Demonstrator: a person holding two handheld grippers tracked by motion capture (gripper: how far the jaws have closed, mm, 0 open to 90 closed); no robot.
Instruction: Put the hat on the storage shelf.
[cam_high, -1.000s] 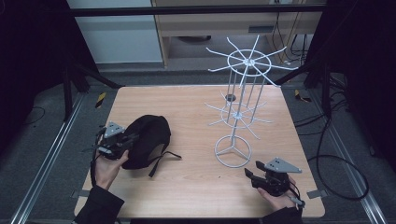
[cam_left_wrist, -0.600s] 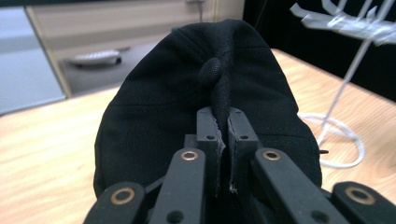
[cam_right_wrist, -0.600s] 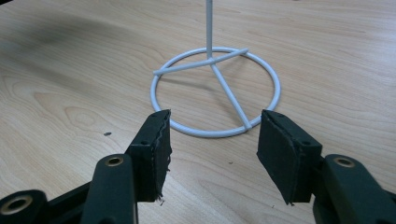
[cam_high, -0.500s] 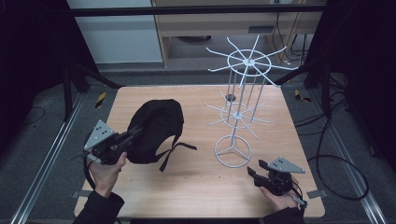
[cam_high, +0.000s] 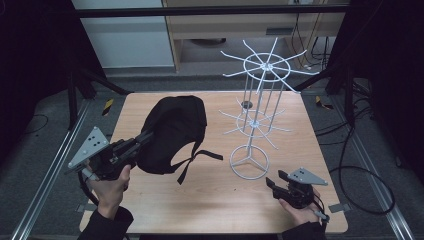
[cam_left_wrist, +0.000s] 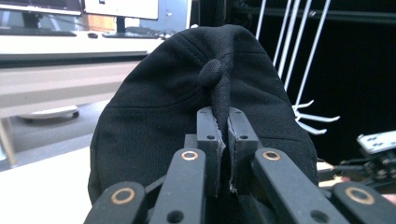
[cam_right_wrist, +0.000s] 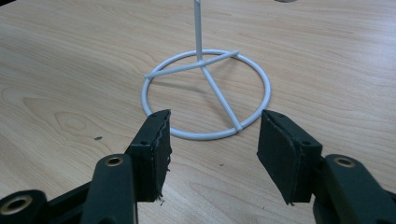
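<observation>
The left gripper (cam_left_wrist: 223, 140) pinches a fold of the black cap (cam_high: 172, 132), now lifted off the wooden table (cam_high: 215, 195) and farther from the near edge than a second ago. The right gripper (cam_right_wrist: 212, 149), jaws wide and empty, rests unchanged just before the ring base of the white wire rack (cam_high: 257, 120). The left gripper view shows the cap's top button (cam_left_wrist: 212, 72), which the high view does not.
</observation>
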